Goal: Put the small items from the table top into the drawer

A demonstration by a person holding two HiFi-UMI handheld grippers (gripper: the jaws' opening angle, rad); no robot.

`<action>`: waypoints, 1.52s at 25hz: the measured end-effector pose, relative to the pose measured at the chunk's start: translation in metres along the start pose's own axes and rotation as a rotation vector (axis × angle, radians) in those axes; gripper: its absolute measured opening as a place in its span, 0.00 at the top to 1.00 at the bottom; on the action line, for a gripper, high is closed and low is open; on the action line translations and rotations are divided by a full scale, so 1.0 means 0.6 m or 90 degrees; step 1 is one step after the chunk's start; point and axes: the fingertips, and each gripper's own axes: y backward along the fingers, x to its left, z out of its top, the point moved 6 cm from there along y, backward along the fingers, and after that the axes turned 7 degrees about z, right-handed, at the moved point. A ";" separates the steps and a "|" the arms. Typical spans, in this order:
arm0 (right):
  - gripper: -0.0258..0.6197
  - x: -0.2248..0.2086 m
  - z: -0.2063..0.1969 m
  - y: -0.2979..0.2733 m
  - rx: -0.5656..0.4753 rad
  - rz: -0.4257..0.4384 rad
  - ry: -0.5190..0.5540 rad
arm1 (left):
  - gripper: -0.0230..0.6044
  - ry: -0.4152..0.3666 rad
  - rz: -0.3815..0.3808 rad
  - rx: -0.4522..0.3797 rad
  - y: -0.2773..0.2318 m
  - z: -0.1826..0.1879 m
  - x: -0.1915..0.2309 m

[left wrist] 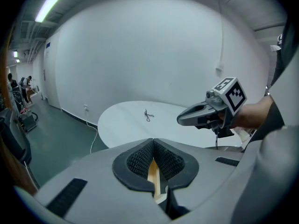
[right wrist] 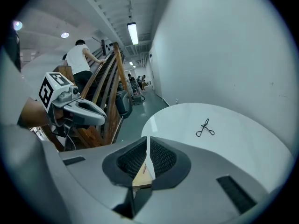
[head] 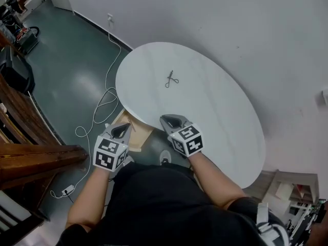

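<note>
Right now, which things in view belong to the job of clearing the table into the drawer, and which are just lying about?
Job:
- eyelash curler on the table
- open wooden drawer
- left gripper, right gripper

Lying about:
- white cable on the floor
- power strip
- wooden staircase

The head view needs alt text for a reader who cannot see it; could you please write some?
A person holds the left gripper and right gripper, both closed and empty, at the near edge of a round white table. One small black tool lies on it; a wooden drawer juts out below.
</note>
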 end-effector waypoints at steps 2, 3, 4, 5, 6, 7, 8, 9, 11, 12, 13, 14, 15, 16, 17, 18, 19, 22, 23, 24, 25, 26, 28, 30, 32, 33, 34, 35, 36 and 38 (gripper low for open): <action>0.92 -0.010 -0.004 0.011 -0.003 -0.004 -0.003 | 0.94 0.001 0.001 -0.001 -0.002 0.006 -0.008; 0.92 -0.015 -0.007 0.016 -0.004 -0.006 -0.005 | 0.94 0.002 0.001 -0.001 -0.003 0.008 -0.013; 0.92 -0.020 -0.009 0.021 -0.005 -0.008 -0.007 | 0.94 0.002 0.001 -0.002 -0.004 0.010 -0.018; 0.92 -0.025 -0.013 0.025 -0.006 -0.010 -0.008 | 0.94 0.001 0.001 -0.001 -0.005 0.012 -0.024; 0.92 -0.032 -0.016 0.028 -0.006 -0.013 -0.009 | 0.94 0.000 0.002 -0.001 -0.005 0.013 -0.030; 0.92 -0.041 -0.020 0.031 -0.005 -0.017 -0.009 | 0.94 -0.001 0.003 -0.001 -0.006 0.015 -0.035; 0.92 -0.051 -0.024 0.032 -0.003 -0.022 -0.007 | 0.94 -0.001 0.005 -0.001 -0.007 0.016 -0.040; 0.92 -0.063 -0.027 0.033 0.000 -0.029 -0.003 | 0.94 0.000 0.007 -0.001 -0.007 0.017 -0.044; 0.92 -0.088 -0.029 0.030 0.008 -0.044 0.012 | 0.94 0.003 0.014 -0.001 -0.005 0.019 -0.051; 0.92 -0.102 -0.028 0.027 0.011 -0.050 0.021 | 0.94 0.005 0.018 -0.001 -0.003 0.018 -0.054; 0.92 -0.116 -0.026 0.023 0.015 -0.055 0.030 | 0.94 0.007 0.024 -0.001 -0.001 0.018 -0.056; 0.92 -0.130 -0.022 0.017 0.018 -0.059 0.038 | 0.94 0.011 0.030 0.000 0.002 0.016 -0.057; 0.92 -0.145 -0.018 0.011 0.021 -0.061 0.043 | 0.94 0.016 0.037 0.000 0.004 0.014 -0.059; 0.92 -0.161 -0.014 0.003 0.024 -0.062 0.045 | 0.94 0.022 0.044 0.000 0.007 0.013 -0.060; 0.92 -0.178 -0.010 -0.006 0.027 -0.064 0.042 | 0.94 0.029 0.052 0.001 0.011 0.011 -0.061; 0.92 -0.195 -0.007 -0.017 0.028 -0.066 0.037 | 0.94 0.035 0.061 0.001 0.015 0.009 -0.061; 0.92 -0.212 -0.003 -0.028 0.027 -0.068 0.031 | 0.94 0.042 0.070 0.001 0.019 0.006 -0.062; 0.92 -0.267 -0.003 -0.068 0.037 -0.083 0.009 | 0.94 0.062 0.098 0.001 0.028 0.000 -0.064; 0.91 -0.284 -0.005 -0.082 0.043 -0.086 0.005 | 0.94 0.068 0.107 0.000 0.031 -0.002 -0.065; 0.89 -0.300 -0.007 -0.096 0.050 -0.087 0.002 | 0.94 0.075 0.116 0.000 0.035 -0.004 -0.065; 0.88 -0.314 -0.009 -0.108 0.057 -0.087 -0.001 | 0.94 0.082 0.126 -0.001 0.039 -0.006 -0.065; 0.86 -0.327 -0.010 -0.120 0.066 -0.086 -0.002 | 0.94 0.089 0.136 -0.002 0.044 -0.008 -0.065; 0.83 -0.351 -0.007 -0.140 0.085 -0.094 -0.002 | 0.94 0.103 0.158 -0.001 0.053 -0.013 -0.062; 0.80 -0.371 -0.002 -0.158 0.100 -0.107 -0.003 | 0.94 0.117 0.179 0.002 0.062 -0.020 -0.058; 0.79 -0.382 0.007 -0.174 0.106 -0.104 0.004 | 0.94 0.131 0.197 0.005 0.070 -0.030 -0.056; 0.78 -0.387 0.011 -0.181 0.109 -0.100 0.011 | 0.94 0.138 0.205 0.007 0.073 -0.035 -0.056; 0.77 -0.391 0.014 -0.188 0.115 -0.098 0.016 | 0.94 0.145 0.213 0.009 0.077 -0.039 -0.055; 0.75 -0.397 0.014 -0.195 0.123 -0.099 0.016 | 0.94 0.151 0.219 0.010 0.080 -0.043 -0.055; 0.72 -0.403 0.014 -0.202 0.129 -0.102 0.013 | 0.94 0.157 0.225 0.010 0.083 -0.046 -0.055; 0.67 -0.413 0.012 -0.212 0.140 -0.110 0.003 | 0.94 0.166 0.235 0.011 0.089 -0.050 -0.056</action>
